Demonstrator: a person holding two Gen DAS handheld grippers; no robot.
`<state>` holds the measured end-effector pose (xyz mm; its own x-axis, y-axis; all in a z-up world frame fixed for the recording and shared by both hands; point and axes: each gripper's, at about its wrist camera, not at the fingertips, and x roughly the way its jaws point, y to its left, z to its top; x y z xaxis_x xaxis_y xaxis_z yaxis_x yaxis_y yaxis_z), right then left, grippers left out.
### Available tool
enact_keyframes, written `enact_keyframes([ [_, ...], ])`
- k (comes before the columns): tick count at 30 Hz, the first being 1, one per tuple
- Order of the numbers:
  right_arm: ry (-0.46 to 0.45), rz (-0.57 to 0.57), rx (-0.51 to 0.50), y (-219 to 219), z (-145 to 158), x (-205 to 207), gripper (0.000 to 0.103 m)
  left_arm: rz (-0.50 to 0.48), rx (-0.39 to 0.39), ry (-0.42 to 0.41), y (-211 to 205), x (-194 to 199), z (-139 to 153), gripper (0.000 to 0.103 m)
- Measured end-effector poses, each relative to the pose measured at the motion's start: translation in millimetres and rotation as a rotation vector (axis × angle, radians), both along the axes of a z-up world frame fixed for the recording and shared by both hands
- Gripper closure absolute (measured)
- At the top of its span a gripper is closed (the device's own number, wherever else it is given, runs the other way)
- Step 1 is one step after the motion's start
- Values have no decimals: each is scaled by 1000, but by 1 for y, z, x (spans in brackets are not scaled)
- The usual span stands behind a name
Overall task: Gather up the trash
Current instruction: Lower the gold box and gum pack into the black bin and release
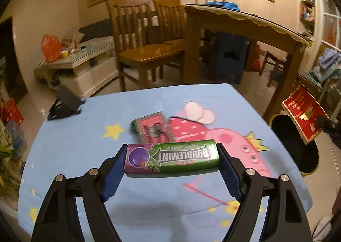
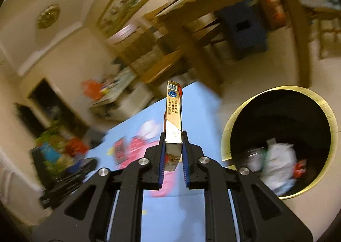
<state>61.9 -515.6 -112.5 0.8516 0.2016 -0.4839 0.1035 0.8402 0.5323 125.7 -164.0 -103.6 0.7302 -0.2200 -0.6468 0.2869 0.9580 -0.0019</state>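
Observation:
My left gripper [image 1: 171, 160] is shut on a green Doublemint gum pack [image 1: 172, 157], held crosswise above the blue cartoon tablecloth [image 1: 85, 156]. A pink and green packet [image 1: 151, 128] lies on the cloth just beyond it. My right gripper [image 2: 173, 149] is shut on a flat red and gold box [image 2: 173, 118], held edge-up near the table's right edge. The box also shows in the left wrist view [image 1: 303, 114], above the black bin with a gold rim [image 1: 294, 144]. In the right wrist view the bin [image 2: 277, 103] sits on the floor to the right and holds several pieces of trash.
A black stand [image 1: 64, 104] sits at the table's far left corner. Beyond stand wooden chairs [image 1: 138, 39], a wooden dining table [image 1: 245, 20] and a low white cabinet [image 1: 81, 65] with clutter. White round pads [image 1: 198, 110] lie on the cloth.

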Motion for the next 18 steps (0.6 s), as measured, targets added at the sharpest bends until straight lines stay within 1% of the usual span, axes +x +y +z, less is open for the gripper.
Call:
enact_keyframes([
  [1, 5, -32, -19, -7, 1, -3, 89, -19, 2, -7, -9, -2, 3, 25],
  [4, 12, -152, -122, -26, 11, -15, 89, -69, 13, -32, -33, -9, 8, 25],
  [6, 16, -190, -158, -31, 13, -20, 89, -99, 18, -48, -48, -13, 9, 25],
  [10, 72, -231, -170, -46, -1, -15, 89, -147, 33, -69, -78, -19, 8, 25],
  [12, 128, -251, -166, -55, -15, -8, 88, -163, 35, -63, -88, -21, 5, 25],
  [13, 172, -267, -166, -61, -25, -4, 85, -172, 36, -59, -94, -21, 3, 25],
  [14, 200, -277, -154, -66, -33, -2, 75, -179, 39, -58, -99, -22, 2, 25],
  [15, 211, -277, -135, -67, -37, 3, 70, -187, 42, -57, -104, -23, 1, 25],
  [16, 206, -283, -109, -71, -39, 0, 66, -195, 45, -56, -110, -23, -1, 25],
  [18, 185, -312, -116, -73, -34, -6, 60, -210, 51, -55, -119, -25, -2, 25],
])
